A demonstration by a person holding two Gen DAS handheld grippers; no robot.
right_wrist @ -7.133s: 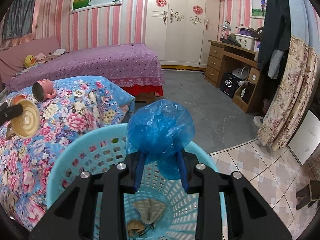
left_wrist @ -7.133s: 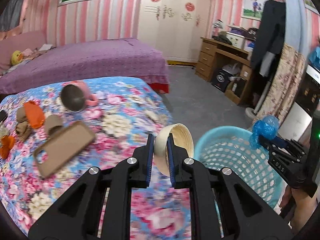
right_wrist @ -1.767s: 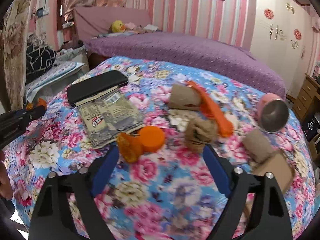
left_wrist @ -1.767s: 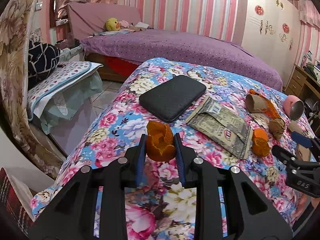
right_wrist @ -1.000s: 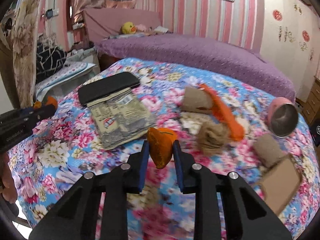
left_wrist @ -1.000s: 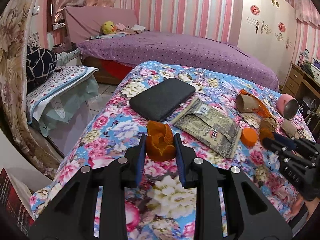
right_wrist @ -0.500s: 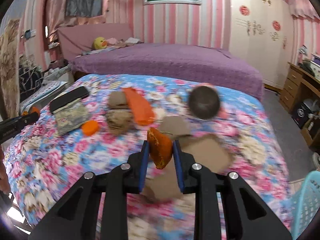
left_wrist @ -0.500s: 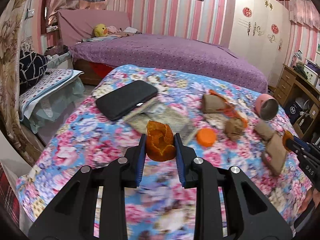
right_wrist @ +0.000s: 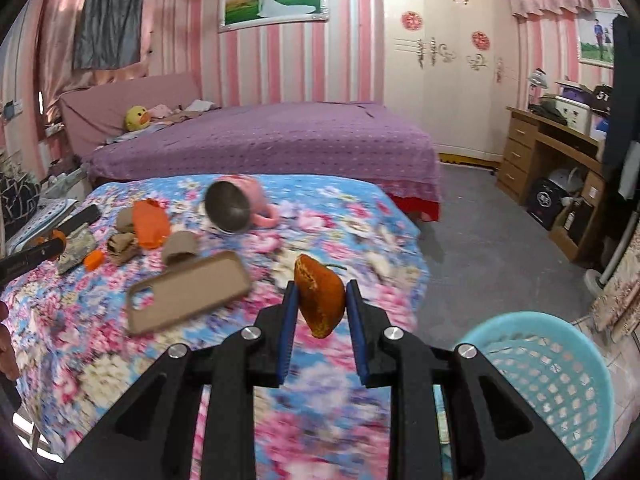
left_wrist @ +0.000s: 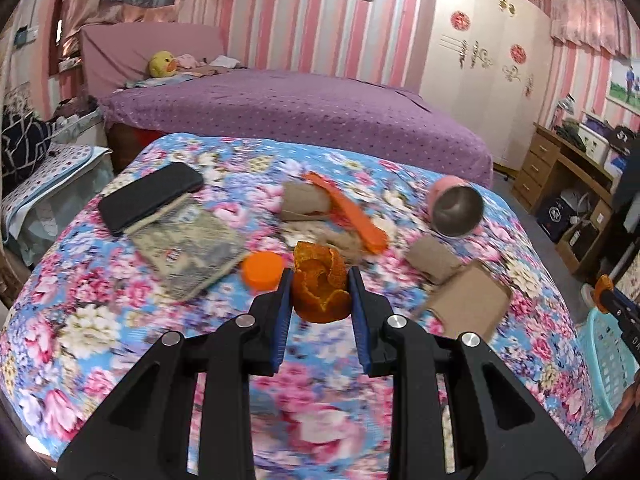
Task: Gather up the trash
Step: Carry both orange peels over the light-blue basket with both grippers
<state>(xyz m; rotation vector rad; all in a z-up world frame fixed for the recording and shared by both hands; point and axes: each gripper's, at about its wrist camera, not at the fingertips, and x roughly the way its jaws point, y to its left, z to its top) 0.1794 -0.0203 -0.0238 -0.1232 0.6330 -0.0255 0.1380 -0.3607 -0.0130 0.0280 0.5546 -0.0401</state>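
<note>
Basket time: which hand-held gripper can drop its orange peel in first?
Probably the right hand-held gripper: its peel is near the blue basket. The left one's basket view is far off.

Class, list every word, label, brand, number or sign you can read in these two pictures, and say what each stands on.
"51": partly cut off, on the dark box on the desk.
Printed packet on the floral table: has a red-and-white label, too blurred to read.
Black box under the desk: round white logo, too small to read.
Red round emblems on the wardrobe: unreadable.
</note>
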